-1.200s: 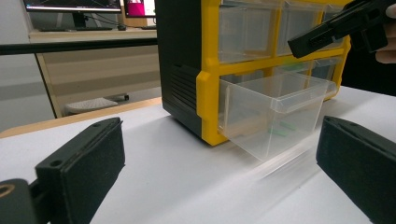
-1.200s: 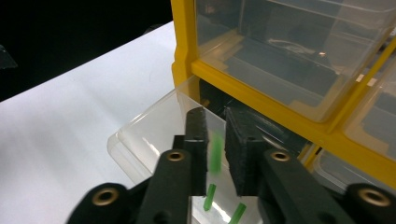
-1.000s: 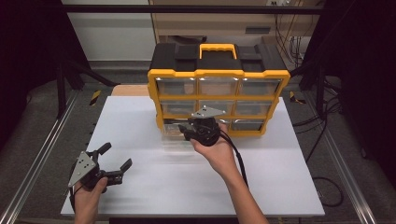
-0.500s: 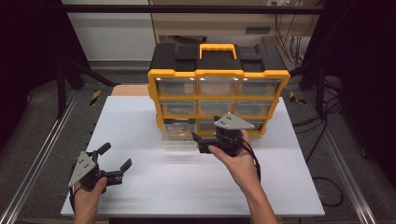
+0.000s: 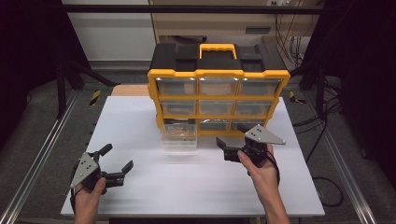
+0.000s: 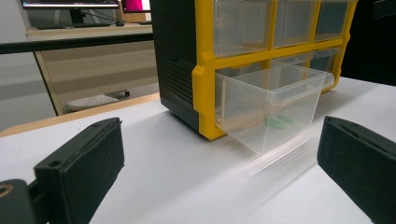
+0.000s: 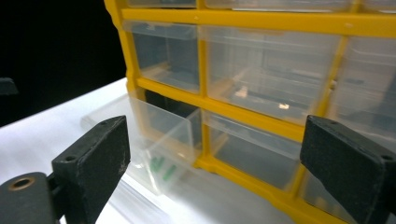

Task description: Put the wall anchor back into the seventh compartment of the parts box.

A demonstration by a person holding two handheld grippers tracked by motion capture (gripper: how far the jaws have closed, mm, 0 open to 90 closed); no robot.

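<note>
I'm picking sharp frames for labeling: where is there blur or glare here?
High view: soft overall, glare on the top drawer fronts. Left gripper view: the pulled-out drawer has a streaked, smeared lower edge. Right gripper view: near jaws soft, that drawer's front blurred.

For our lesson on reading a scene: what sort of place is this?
Probably a lab or workshop test bench: a white table in a metal frame, cables behind, and a yellow drawer cabinet set out for practice.
</note>
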